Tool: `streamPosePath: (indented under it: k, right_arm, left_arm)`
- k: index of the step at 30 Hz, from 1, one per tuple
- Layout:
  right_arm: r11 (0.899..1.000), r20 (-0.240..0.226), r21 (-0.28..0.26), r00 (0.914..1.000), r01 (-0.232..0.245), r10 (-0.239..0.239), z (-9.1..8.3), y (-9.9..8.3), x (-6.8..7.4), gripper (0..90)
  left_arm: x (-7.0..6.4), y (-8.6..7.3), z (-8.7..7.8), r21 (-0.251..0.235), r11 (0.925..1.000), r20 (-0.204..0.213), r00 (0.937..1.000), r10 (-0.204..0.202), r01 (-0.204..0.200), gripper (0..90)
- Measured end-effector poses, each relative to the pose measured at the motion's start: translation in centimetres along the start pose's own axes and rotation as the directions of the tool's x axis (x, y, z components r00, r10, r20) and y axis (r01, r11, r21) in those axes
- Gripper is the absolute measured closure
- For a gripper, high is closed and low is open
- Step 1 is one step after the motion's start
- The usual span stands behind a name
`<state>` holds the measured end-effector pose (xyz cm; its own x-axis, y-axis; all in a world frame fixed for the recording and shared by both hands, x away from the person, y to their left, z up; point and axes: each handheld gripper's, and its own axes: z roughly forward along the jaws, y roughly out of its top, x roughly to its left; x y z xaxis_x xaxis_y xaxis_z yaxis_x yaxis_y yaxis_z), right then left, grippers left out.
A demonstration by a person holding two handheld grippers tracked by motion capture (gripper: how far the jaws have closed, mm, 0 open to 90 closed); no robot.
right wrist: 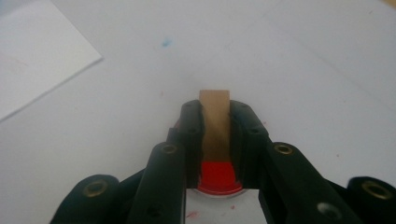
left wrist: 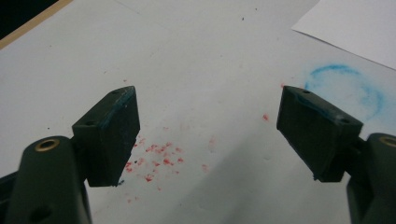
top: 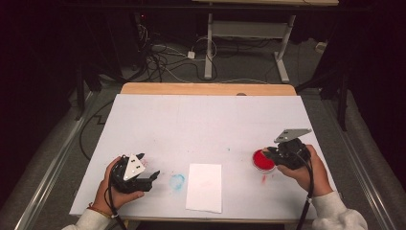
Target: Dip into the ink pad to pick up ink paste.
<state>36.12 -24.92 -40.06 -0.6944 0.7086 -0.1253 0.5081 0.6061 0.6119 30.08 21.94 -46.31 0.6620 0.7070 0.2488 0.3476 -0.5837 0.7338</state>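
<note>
Your left hand [top: 117, 184] sits at the lower left of the high view, holding the left gripper [top: 154, 175] low with its jaws spread wide apart and nothing between them. Your right hand [top: 306, 167] is at the lower right, its right gripper [top: 266, 152] tipped downward, jaws closed tight on a thin brown strip [right wrist: 215, 121]. White sleeves [top: 337, 213] cover both wrists.

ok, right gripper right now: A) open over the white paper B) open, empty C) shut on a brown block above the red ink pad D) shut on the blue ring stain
C: in the right gripper view the right gripper has its jaws closed on a brown block, with the red ink pad directly below.
</note>
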Motion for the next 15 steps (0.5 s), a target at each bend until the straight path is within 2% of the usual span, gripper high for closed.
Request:
streamPosePath:
  k: [2, 3, 4, 7, 10, 15]
  right_arm:
    - [0.999, -0.007, 0.036, 1.0, 0.0, 0.001, 1.2, -0.2, -0.2, 76.4]
    - [0.997, -0.009, 0.073, 1.0, 0.001, -0.001, 2.2, -0.4, -0.4, 76.4]
    - [0.997, -0.009, 0.073, 1.0, 0.001, -0.001, 2.2, -0.4, -0.4, 76.4]
    - [0.993, -0.016, 0.121, 0.9999, 0.0, 0.002, 3.4, -0.8, -0.7, 76.4]
    - [0.992, -0.018, 0.123, 0.9998, -0.01, 0.013, 3.5, -0.8, -0.7, 76.5]
    - [0.991, 0.004, 0.132, 1.0, 0.002, -0.002, 3.7, -0.8, -0.3, 76.5]
  left_arm:
    - [0.1, 0.0, 0.1, 0.003, 1.0, 0.0, 1.0, -0.002, 0.002, 20.7]
    - [0.1, 0.0, 0.1, 0.002, 1.0, 0.0, 1.0, -0.003, 0.003, 20.7]
    - [0.1, 0.0, 0.1, 0.003, 1.0, 0.0, 1.0, -0.004, 0.004, 20.7]
    - [0.1, -0.1, 0.1, 0.003, 1.0, 0.004, 1.0, -0.002, 0.002, 20.7]
    - [0.0, -0.1, 0.1, 0.005, 1.0, 0.009, 1.0, -0.001, 0.001, 20.7]
    - [-0.1, 0.0, 0.1, 0.013, 0.9999, 0.012, 0.9999, -0.007, 0.007, 20.7]
